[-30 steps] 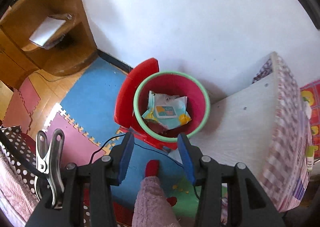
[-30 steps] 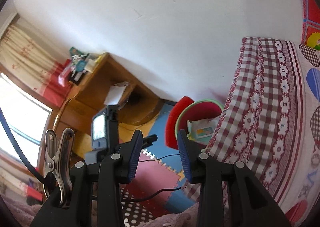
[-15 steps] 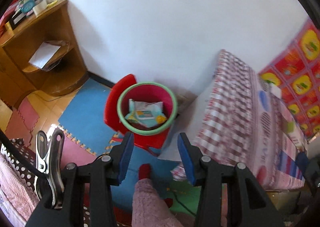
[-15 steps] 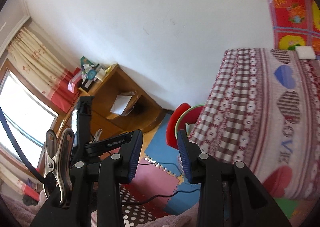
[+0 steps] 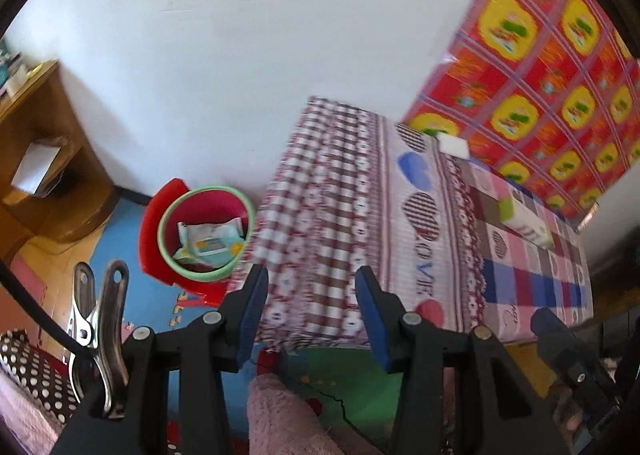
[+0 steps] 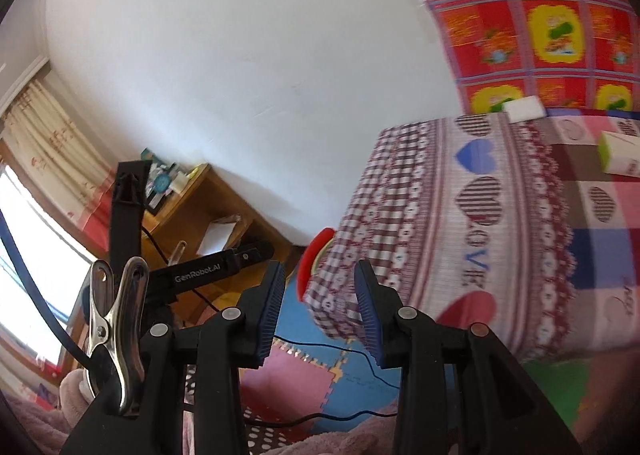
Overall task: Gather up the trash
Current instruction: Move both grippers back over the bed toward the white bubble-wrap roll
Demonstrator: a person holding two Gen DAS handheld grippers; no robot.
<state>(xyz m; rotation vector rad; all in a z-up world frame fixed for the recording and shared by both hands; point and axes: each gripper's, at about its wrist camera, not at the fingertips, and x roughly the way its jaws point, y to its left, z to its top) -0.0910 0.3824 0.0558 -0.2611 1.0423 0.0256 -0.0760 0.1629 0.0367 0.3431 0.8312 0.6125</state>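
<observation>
The bedsheet [image 5: 432, 215] carries hearts and the letters "LOVE" in both views, running sideways toward the foot of the bed. In the right wrist view the black bar of the left gripper [image 6: 224, 269] reads "GenRobot.AI" in white. The long green-and-white box [image 5: 524, 221] has print on its side, too blurred to read, and so has the packet in the bin.

The box lies flat on the sheet near the red and yellow wall cloth [image 5: 560, 75]. Its long axis runs across the bed, with the green end toward the white wall. A small white block [image 5: 454, 147] lies further up the bed, close to the wall cloth and apart from the box. In the right wrist view the box [image 6: 620, 153] sits at the frame's right edge and the white block [image 6: 524, 107] above and left of it.

The bin [image 5: 168, 211], red with a green rim, stands on the floor mats [image 5: 116, 255] just beside the bed's corner. In it lies a crumpled wipes packet [image 5: 208, 241], pale blue and yellow.

The left gripper [image 5: 310, 315] has its blue pads parted with nothing between them; it hangs over the bed's corner. The right gripper [image 6: 320, 311] is likewise parted and empty, touching nothing.
</observation>
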